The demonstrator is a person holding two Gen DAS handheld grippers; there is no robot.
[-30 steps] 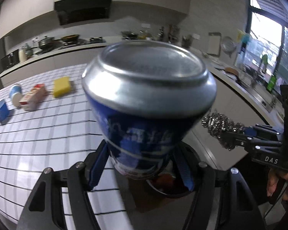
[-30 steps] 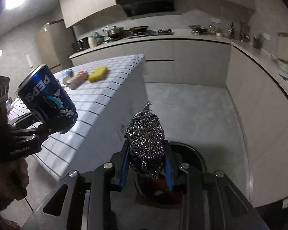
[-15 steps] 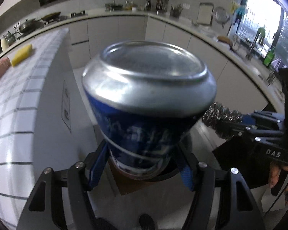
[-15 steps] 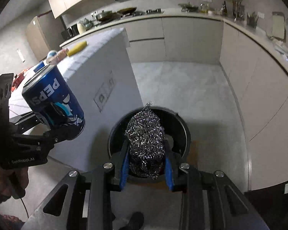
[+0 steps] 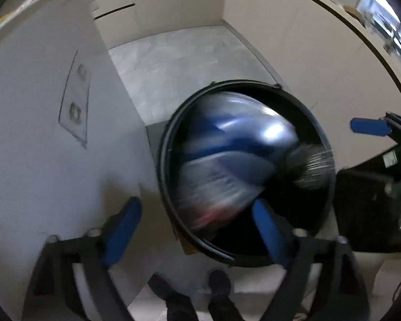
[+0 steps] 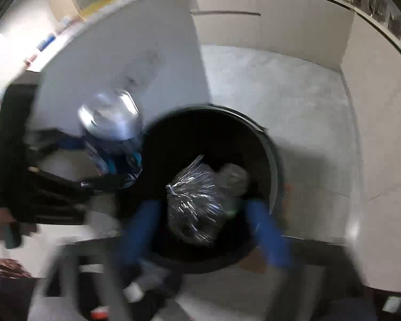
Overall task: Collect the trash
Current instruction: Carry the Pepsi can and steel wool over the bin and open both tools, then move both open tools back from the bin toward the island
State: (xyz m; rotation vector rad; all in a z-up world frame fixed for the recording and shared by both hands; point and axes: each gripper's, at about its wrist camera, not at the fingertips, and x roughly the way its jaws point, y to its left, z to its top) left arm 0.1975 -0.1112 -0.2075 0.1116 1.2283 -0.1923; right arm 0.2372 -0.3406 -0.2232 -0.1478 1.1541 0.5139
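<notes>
Left wrist view: the blue fingers [image 5: 125, 230] of the left gripper [image 5: 197, 230] are spread wide, with nothing gripped between them. A blurred blue and silver can [image 5: 227, 155] is seen just ahead of them, in mid-air over the mouth of a round black bin [image 5: 171, 123] on the floor. Whether the can is fully clear of the fingers cannot be told through the blur. A steel scourer [image 5: 310, 165] is smeared beside the can, over the bin's right side.

In the right wrist view, the right gripper [image 6: 208, 230] is also spread apart, its blue fingers [image 6: 270, 235] standing either side of the scourer [image 6: 197, 203], which appears loose and falling into the bin [image 6: 272, 160]. The can [image 6: 112, 133] is shown at the bin's left edge, near the white side of the kitchen surface [image 6: 120, 53]. Dark trash is already inside.

Risks are judged as follows. The can sits close to the rim on one side, so it could strike the rim and bounce onto the floor. Both items fall together and might knock each other off course. Shoes [image 5: 219, 283] are visible just below the bin, so a stray can could roll underfoot.
</notes>
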